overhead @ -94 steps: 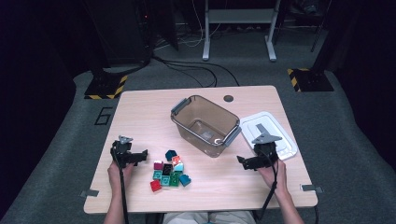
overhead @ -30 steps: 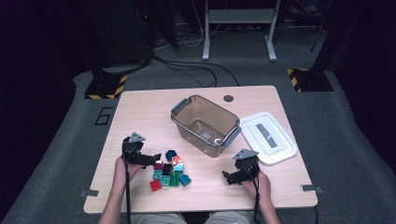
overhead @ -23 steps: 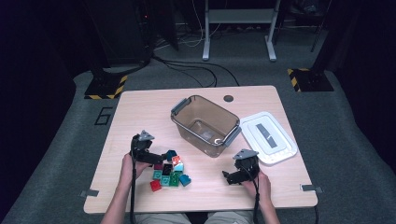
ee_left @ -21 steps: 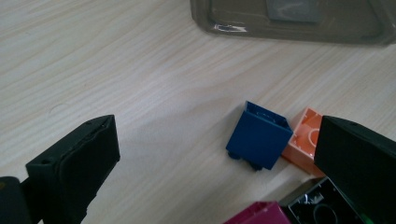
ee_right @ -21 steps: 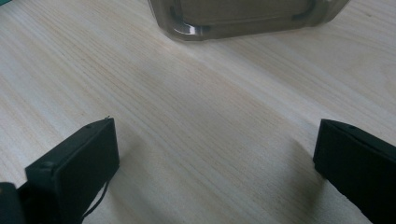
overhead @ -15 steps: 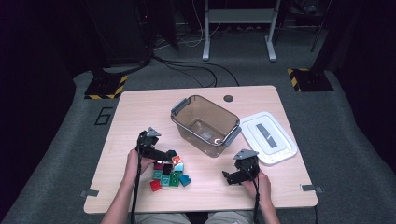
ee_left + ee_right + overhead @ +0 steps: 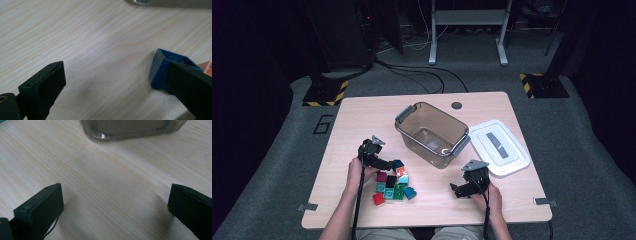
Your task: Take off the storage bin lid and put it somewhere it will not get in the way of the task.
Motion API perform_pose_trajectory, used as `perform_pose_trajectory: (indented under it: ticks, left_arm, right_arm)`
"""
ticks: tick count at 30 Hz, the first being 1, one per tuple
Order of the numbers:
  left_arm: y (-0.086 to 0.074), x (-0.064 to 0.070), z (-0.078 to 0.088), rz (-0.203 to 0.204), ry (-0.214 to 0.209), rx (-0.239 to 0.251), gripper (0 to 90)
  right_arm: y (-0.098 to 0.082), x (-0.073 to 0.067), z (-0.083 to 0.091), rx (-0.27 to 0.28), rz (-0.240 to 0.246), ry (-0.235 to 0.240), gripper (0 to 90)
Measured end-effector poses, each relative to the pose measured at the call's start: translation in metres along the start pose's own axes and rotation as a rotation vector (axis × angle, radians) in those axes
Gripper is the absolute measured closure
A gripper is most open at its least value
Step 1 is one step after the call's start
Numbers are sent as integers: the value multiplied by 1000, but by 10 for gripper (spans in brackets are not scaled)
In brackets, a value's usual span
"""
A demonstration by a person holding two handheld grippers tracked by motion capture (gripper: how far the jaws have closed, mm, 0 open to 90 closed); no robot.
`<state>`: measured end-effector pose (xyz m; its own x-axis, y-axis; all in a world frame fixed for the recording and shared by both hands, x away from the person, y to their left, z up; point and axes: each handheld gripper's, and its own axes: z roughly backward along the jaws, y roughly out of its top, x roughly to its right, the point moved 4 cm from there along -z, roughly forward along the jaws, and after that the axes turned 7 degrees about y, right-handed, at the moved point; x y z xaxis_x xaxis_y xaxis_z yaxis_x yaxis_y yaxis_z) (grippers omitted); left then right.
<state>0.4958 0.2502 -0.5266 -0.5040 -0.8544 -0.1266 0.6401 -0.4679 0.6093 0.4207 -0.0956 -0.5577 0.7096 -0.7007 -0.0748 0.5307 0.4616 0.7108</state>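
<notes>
Dark carpet and cables ring a pale wooden table [image 7: 362, 120] that takes up the middle of the high view. At the table's centre stands a clear brown bin [image 7: 432, 134], uncovered and seemingly empty, and its white lid [image 7: 499, 147] lies flat just to the right of it, touching or almost touching its rim. That layout reads as a sorting job: the bin is left open to receive pieces, and the lid is parked out of the way on the far side from the pile. The pile of toy blocks [image 7: 393, 184] sits in the lower left of the table, near the bin but apart from it, in red, green, teal and dark colours.

At the pile's upper edge lies the blue block [image 7: 398, 163], the one closest to the left gripper [image 7: 382, 162]. In the left gripper view the jaws stand wide apart and hold nothing; the blue block [image 7: 165, 67] lies tilted at the right of that frame, just behind the right-hand jaw and touching or nearly touching it, with bare wood between the jaws. It looks like the approach to a pick, with the block not yet centred in the gap.

Lower right in the high view, the right gripper [image 7: 458, 190] rests low over bare table, well apart from the blocks. Its own view shows the jaws spread wide and empty, with the bin's [image 7: 130, 130] base at the top of the frame, probably waiting its turn.
</notes>
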Motion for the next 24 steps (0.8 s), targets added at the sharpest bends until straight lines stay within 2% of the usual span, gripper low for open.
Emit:
perform_pose_trajectory:
  ticks: [4,7,8,11,12,15,20,24]
  left_arm:
    - [6,7,5,-2,-54,40,21]
    - [10,16,4,-27,-74,38,20]
    - [12,22,1,-48,-77,28,22]
    - [12,26,-2,-64,-75,11,35]
    - [12,27,-3,-56,-79,16,42]
    - [13,25,-4,-74,-73,10,126]
    - [11,23,-7,-72,-57,-7,171]
    - [8,22,-8,-62,-55,-18,300]
  right_arm:
    - [0,0,0,0,0,0,0]
    - [0,0,0,1,-1,2,0]
    - [0,0,0,0,0,0,0]
    - [0,0,0,0,1,0,0]
    - [0,0,0,0,-3,0,0]
    - [0,0,0,0,-3,0,0]
    - [0,0,0,0,-2,0,0]
    - [0,0,0,0,-2,0,0]
